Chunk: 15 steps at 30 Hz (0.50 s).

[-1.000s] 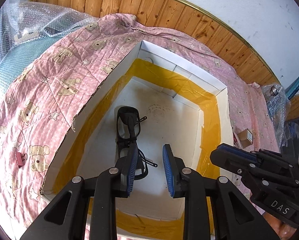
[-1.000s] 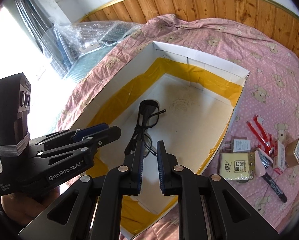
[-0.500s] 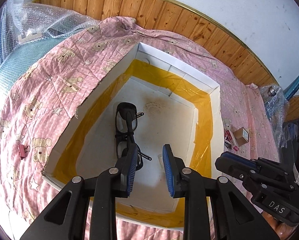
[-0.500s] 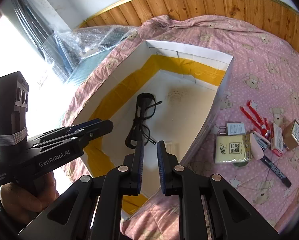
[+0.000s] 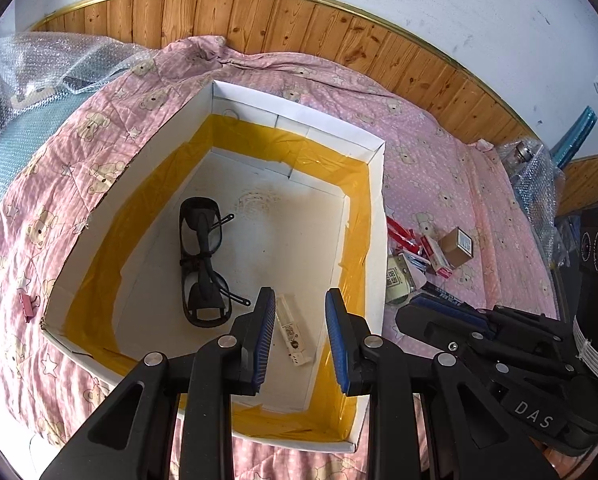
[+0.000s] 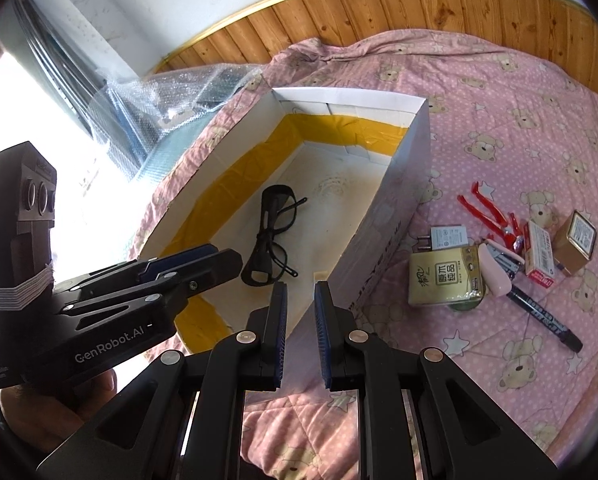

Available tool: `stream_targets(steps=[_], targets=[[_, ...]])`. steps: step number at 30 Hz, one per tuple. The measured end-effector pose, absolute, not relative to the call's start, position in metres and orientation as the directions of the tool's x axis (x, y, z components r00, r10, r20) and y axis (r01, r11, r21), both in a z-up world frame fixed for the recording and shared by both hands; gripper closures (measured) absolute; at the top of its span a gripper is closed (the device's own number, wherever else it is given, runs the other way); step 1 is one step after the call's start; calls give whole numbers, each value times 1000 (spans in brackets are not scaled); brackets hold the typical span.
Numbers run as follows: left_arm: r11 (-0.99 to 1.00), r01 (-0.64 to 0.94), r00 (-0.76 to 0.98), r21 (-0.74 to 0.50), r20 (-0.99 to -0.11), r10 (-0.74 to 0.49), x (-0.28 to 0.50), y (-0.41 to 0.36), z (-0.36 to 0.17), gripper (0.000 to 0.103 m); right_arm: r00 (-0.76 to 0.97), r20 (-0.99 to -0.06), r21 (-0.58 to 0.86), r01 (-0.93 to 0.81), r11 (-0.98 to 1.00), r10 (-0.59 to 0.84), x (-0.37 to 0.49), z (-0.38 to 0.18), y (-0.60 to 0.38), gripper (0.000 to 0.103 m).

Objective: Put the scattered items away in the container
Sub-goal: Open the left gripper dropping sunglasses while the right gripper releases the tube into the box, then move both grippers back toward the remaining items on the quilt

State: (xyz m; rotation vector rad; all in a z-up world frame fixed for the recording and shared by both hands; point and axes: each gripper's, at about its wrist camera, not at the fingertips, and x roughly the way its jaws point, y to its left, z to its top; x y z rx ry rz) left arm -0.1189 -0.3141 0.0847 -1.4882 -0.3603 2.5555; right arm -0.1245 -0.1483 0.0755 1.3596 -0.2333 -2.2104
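Note:
A white cardboard box (image 5: 299, 122) lined with yellow tape sits on a pink bear-print quilt. In it lie black glasses (image 5: 203, 264) and a small white strip-shaped item (image 5: 293, 330). My left gripper (image 5: 299, 295) hovers open and empty above the box's near end. My right gripper (image 6: 299, 289) hangs above the box's near right corner (image 6: 383, 232), narrowly open with nothing between its pads. Right of the box lie red pliers (image 6: 487, 210), a tissue pack (image 6: 445, 276), a black marker (image 6: 545, 318), a brown box (image 6: 575, 242) and a red-white carton (image 6: 539, 254).
A pink binder clip (image 5: 29, 306) lies on the quilt left of the box. Bubble wrap (image 5: 39, 68) is piled at the far left, and more wrapped things (image 5: 535, 176) sit at the far right. A wooden panel (image 5: 299, 28) runs along the wall behind.
Both grippers have drawn back and up from the box. The right view has swung toward the scattered items. The white strip in the box has come into sight.

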Motion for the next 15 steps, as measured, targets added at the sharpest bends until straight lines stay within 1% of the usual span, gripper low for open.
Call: stream_targets(steps=[9,15], targets=[[-959,-64,-486,-276,-831,271,-117,-283,93,75,-374,-758,439,313,-842,-534,-122,74,-117,86],[-955,-110,-477,-275,-829,293,-120,-256,98,75,-395,-755,461,249,-852,-524,-123,64,-82,85]])
